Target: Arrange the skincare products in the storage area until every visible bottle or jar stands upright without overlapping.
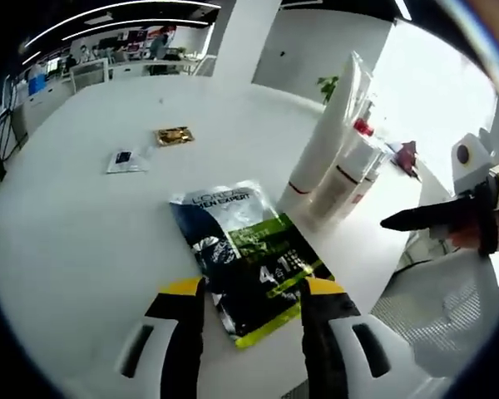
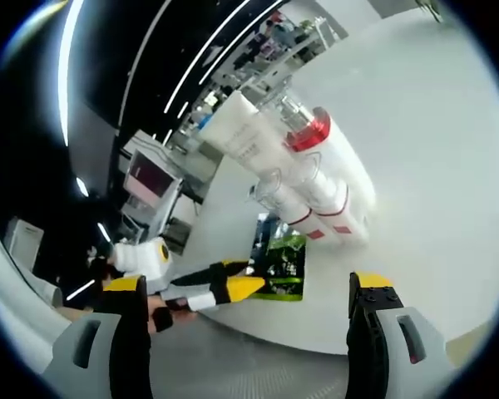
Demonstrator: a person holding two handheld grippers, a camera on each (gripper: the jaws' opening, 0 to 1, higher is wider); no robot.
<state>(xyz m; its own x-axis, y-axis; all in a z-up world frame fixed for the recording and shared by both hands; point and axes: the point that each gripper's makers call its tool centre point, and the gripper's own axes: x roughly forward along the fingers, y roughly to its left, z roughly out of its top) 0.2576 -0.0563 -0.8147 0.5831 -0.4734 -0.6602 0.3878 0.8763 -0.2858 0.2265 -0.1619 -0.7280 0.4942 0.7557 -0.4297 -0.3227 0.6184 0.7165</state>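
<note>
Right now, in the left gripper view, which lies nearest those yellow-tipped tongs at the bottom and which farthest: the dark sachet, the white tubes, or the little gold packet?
1. The dark sachet, lying flat with its near end between the left tongs.
2. The white tubes, standing beyond it to the right.
3. The gold packet, farthest, up and to the left on the white table.

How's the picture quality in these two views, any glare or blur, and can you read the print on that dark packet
Left gripper view: window glare washes out the upper right behind the white tubes; the dark packet is sharp, "L'OREAL MEN EXPERT" and "4in1" readable. Right gripper view: strongly tilted and fisheye-bent, the white table bright and nearly featureless, the packet small, print unreadable.
</note>
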